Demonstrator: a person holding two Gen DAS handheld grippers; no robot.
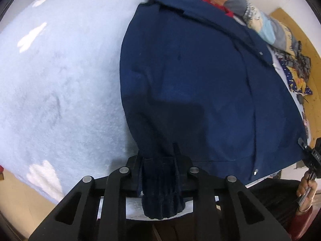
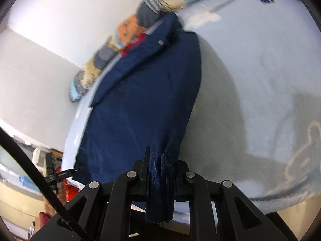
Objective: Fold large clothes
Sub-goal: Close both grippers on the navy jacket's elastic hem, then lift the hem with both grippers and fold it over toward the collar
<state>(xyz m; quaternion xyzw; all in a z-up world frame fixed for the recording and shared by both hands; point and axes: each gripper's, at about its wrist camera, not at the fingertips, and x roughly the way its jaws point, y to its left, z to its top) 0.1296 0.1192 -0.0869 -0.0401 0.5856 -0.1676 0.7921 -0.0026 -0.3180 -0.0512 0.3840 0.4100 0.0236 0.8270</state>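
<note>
Navy blue heavy cotton jacket [image 1: 200, 76] lies spread flat on a pale blue fleecy blanket [image 1: 60, 90], filling the centre and right of the left wrist view, collar toward the upper edge, a small silver snap on the placket at right, hem running along the lower right. Left black two-finger gripper [image 1: 158, 160] at bottom centre of that view is clenched on a gathered ribbed cuff [image 1: 160, 190] of the jacket, the bunched fabric pinched between both fingers and hanging out below them. No earlier frame given, so only the grip is noted. In the right wrist view the same jacket [image 2: 140, 100] runs from bottom centre to upper centre, blurred; the right black two-finger gripper [image 2: 160, 160] at bottom centre is grasping the other gathered cuff [image 2: 160, 190], cloth squeezed between its fingers and dangling below. A patchwork-print quilt [image 1: 260, 18] in orange, grey and light blue is bunched beside the collar, upper right of the left view, with a red scrap of cloth [image 1: 208, 0] touching the collar edge. A dark floral cloth [image 1: 297, 72] sits at the far right edge over yellow wood. A hand [image 1: 307, 188] holding the other gripper's handle shows at the lower right of the left view. White wall [image 2: 40, 60] fills the left of the right view.
</note>
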